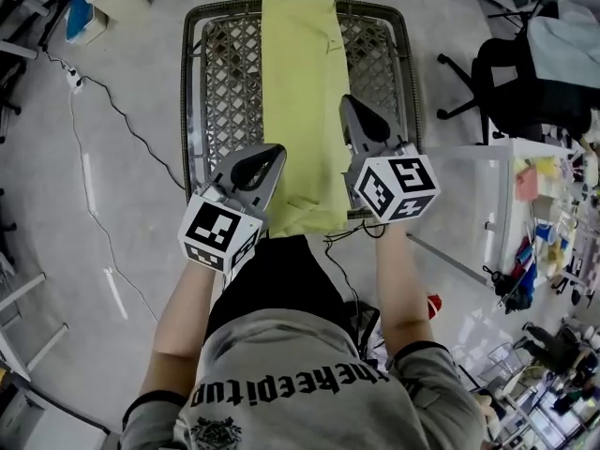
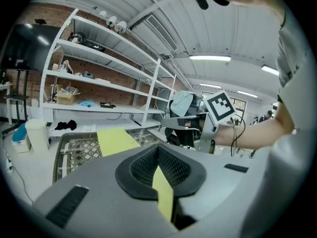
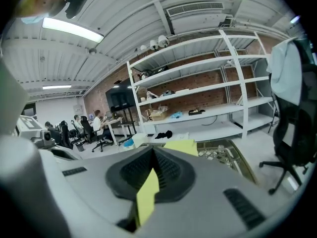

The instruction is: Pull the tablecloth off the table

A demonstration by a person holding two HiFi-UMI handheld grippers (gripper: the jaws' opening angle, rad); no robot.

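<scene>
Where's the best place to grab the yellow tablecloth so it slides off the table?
Grip the tablecloth at its near edge, one side each, coming from the person's end. It lies as a long strip down the mesh table, so pulling lengthwise should slide it off. The left tongs and right tongs are shut on it.

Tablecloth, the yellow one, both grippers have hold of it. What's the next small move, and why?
Probably draw both grippers back toward you together: the left gripper and right gripper are each shut on the tablecloth, and most of it lies on the mesh table.
</scene>
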